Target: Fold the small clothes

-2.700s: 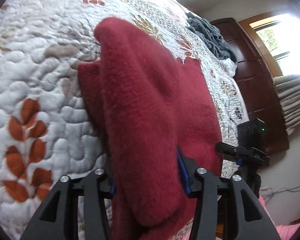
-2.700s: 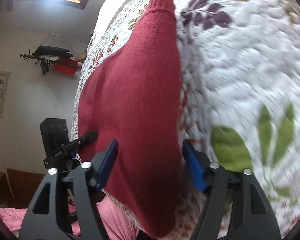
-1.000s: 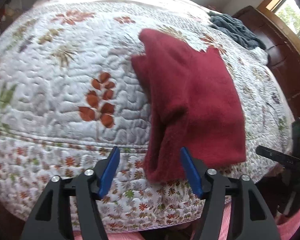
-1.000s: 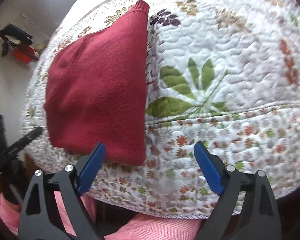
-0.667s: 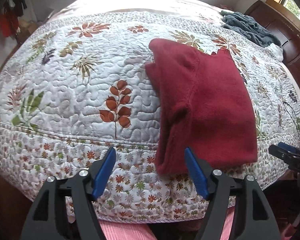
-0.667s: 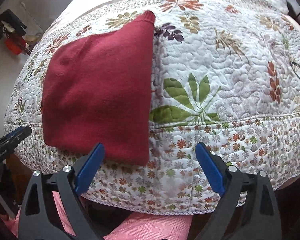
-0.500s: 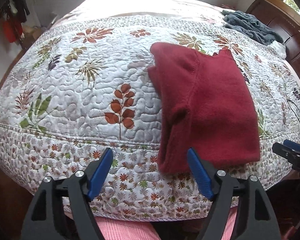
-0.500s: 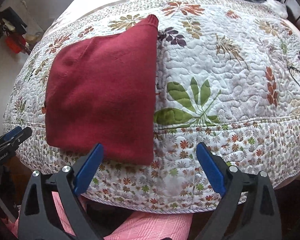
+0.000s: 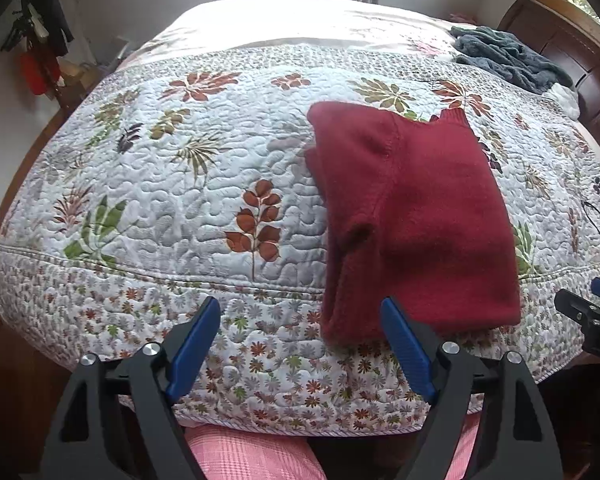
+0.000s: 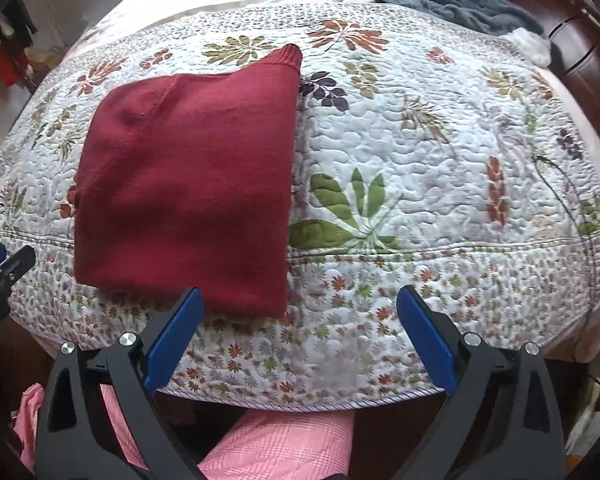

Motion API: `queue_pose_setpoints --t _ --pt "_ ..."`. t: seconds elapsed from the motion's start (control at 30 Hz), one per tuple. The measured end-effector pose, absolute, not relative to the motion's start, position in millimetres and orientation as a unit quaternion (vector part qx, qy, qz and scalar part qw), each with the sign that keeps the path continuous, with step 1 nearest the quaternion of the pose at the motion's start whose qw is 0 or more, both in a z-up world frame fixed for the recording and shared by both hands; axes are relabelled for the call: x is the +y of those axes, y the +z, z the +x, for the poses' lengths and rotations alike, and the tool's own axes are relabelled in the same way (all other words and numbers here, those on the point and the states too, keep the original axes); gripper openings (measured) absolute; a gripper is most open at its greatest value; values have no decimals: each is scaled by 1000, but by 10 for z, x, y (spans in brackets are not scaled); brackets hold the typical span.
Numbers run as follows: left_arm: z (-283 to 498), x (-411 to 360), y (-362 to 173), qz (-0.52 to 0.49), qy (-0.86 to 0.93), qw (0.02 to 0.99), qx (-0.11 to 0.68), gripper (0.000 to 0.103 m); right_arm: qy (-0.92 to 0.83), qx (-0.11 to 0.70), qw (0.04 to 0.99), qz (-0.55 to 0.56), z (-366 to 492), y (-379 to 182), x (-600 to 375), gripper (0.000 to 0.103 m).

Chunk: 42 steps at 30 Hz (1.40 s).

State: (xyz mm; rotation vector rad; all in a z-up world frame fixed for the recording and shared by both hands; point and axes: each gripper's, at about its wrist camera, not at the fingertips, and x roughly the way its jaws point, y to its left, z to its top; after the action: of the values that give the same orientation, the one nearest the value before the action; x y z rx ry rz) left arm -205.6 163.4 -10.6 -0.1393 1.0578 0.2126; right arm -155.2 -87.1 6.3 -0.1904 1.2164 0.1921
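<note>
Both tongs stand apart and hold nothing, drawn back off the bed; 2.7 seconds ago each was around the red sweater, and they have since let go and pulled away, so far more of the quilt shows now. The left tongs (image 9: 300, 320) hang in front of the bed's near edge, their right finger (image 9: 406, 344) crossing the sweater's lower left corner in the picture. The right tongs (image 10: 300, 312) hang ahead of the flowered border, just right of the sweater's lower right corner.

The red sweater (image 9: 416, 220) lies folded into a rough rectangle on the quilt (image 9: 172, 200), its near end drooping over the bed's edge. A ribbed cuff (image 10: 288, 56) pokes out at its far right corner.

A grey-blue cloth (image 10: 456, 4) is bunched at the bed's far right, partly cut off. Pink checked cloth (image 10: 284, 448) shows below the tongs, mostly hidden.
</note>
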Motion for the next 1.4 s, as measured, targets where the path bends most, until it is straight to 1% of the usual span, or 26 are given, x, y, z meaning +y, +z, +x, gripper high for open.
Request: queue_pose_setpoints --t 0.2,0.47,0.83,1.1,1.4 --pt "-2144 1588 10 -58 109 863 490 83 93 556 823 -75 -1637 226 -873 96" --pt "-2209 1515 143 -57 108 868 482 83 85 536 835 -88 -1712 404 -851 96" --pt "-2217 1398 310 -36 106 878 466 86 92 516 847 -86 -1762 601 -823 96" --pt "-2187 1360 395 -24 108 884 455 86 86 516 848 -86 -1718 593 -818 98" --pt "-2104 1301 335 -10 107 881 460 86 89 528 840 -83 -1645 482 -791 98"
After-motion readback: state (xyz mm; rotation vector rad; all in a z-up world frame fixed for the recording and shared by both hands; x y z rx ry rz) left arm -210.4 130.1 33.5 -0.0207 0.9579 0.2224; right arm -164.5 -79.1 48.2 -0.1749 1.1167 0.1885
